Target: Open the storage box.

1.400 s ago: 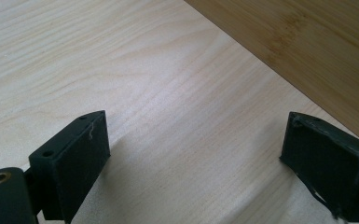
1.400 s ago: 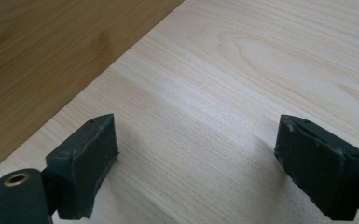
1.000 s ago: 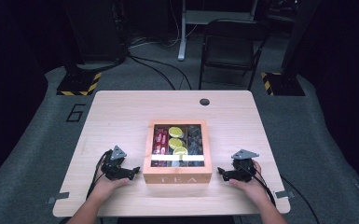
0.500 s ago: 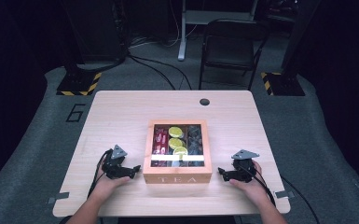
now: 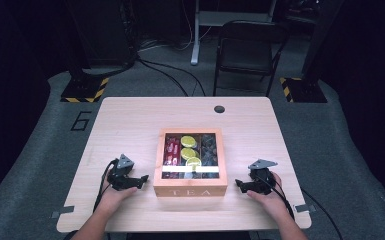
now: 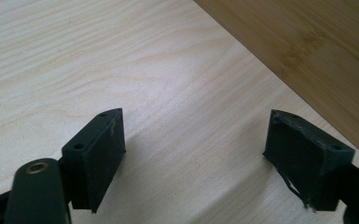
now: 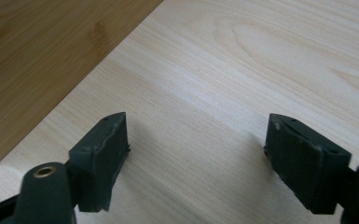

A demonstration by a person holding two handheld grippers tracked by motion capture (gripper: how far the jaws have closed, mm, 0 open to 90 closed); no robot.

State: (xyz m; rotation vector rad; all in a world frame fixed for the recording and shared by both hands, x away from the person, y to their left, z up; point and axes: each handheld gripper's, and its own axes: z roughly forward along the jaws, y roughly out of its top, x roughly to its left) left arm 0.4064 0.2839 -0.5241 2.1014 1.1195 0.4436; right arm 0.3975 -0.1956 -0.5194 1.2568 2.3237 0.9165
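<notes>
My table (image 5: 130, 125) is a pale wooden top with rounded corners and a small dark round hole (image 5: 219, 109) near its far edge. Directly on it, toward my side and about midway across, sits a wooden tea box (image 5: 190, 189) with "TEA" on its front wall; its compartments hold red packets, yellow-green ones and dark ones. In both gripper views the pale grain runs up to the box's darker wooden wall.
</notes>
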